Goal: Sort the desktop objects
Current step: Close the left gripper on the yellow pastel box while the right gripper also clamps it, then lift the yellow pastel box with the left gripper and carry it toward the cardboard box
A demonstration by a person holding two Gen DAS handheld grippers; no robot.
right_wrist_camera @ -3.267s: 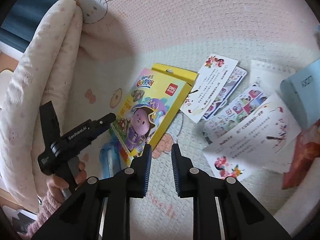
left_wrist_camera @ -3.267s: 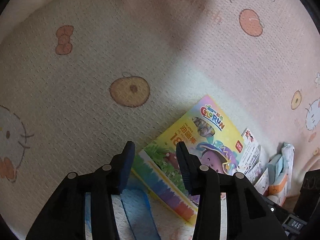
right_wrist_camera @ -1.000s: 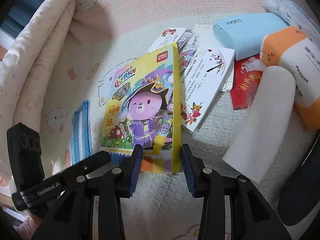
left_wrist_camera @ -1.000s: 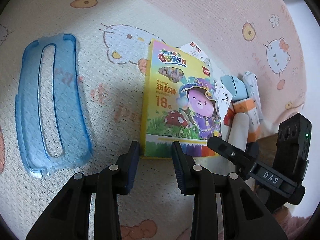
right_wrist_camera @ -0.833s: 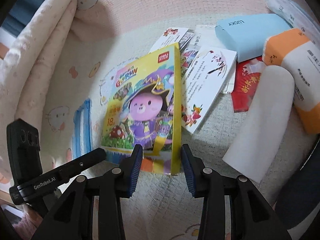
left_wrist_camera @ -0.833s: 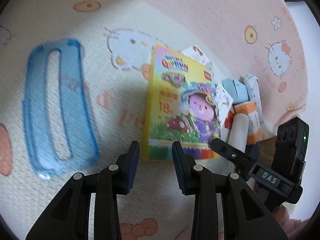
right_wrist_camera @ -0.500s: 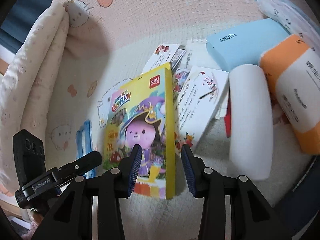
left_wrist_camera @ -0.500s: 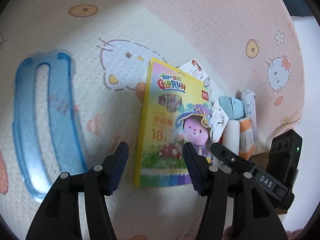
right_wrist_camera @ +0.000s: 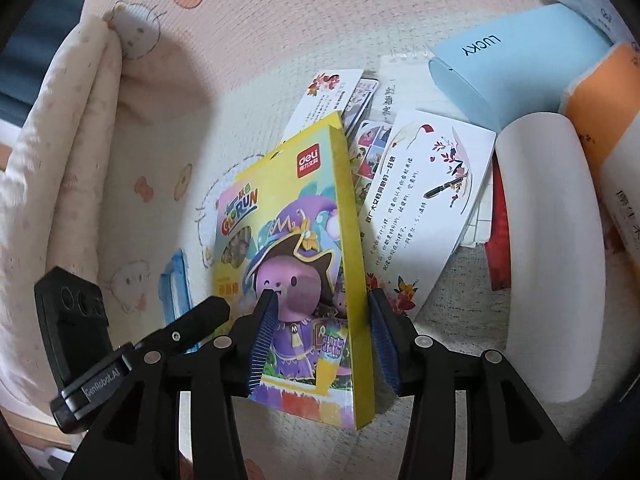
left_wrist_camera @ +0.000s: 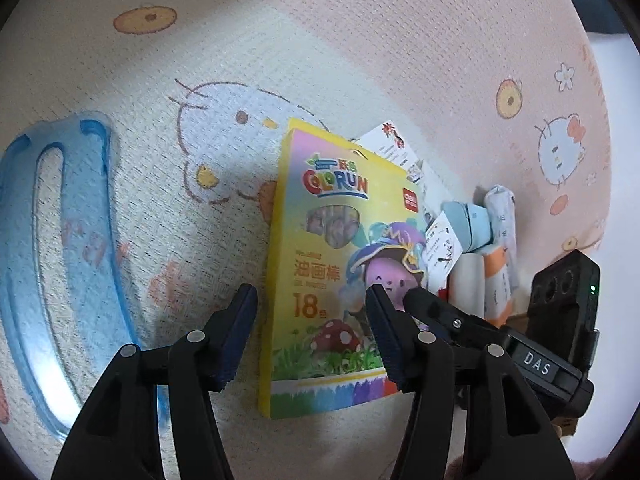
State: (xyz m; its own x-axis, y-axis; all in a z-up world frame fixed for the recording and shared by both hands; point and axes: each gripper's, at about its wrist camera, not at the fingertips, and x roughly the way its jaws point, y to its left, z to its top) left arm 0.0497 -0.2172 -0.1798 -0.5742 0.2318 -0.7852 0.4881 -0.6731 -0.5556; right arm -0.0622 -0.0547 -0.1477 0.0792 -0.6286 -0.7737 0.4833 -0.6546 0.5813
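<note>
A yellow Colorun crayon box (left_wrist_camera: 328, 272) with a purple cartoon figure lies on the cartoon-print mat; it also shows in the right wrist view (right_wrist_camera: 296, 264). My left gripper (left_wrist_camera: 310, 300) is open, its jaws standing either side of the box's lower left part. My right gripper (right_wrist_camera: 320, 304) is open, its jaws straddling the box's lower right edge; I cannot tell whether the pads touch it. Each gripper shows in the other's view.
A clear blue plastic frame (left_wrist_camera: 60, 248) lies to the left. Printed cards (right_wrist_camera: 424, 200), a light blue Lucky box (right_wrist_camera: 516, 64), a white roll (right_wrist_camera: 552, 248), an orange-and-white pack (right_wrist_camera: 600, 96) and a red packet (right_wrist_camera: 498, 248) crowd the right. A folded blanket (right_wrist_camera: 60, 160) lies at far left.
Both grippers have moved forward onto the crayon box, so their jaws now flank its lower end. The left gripper's jaws have opened wider. The box has hardly shifted.
</note>
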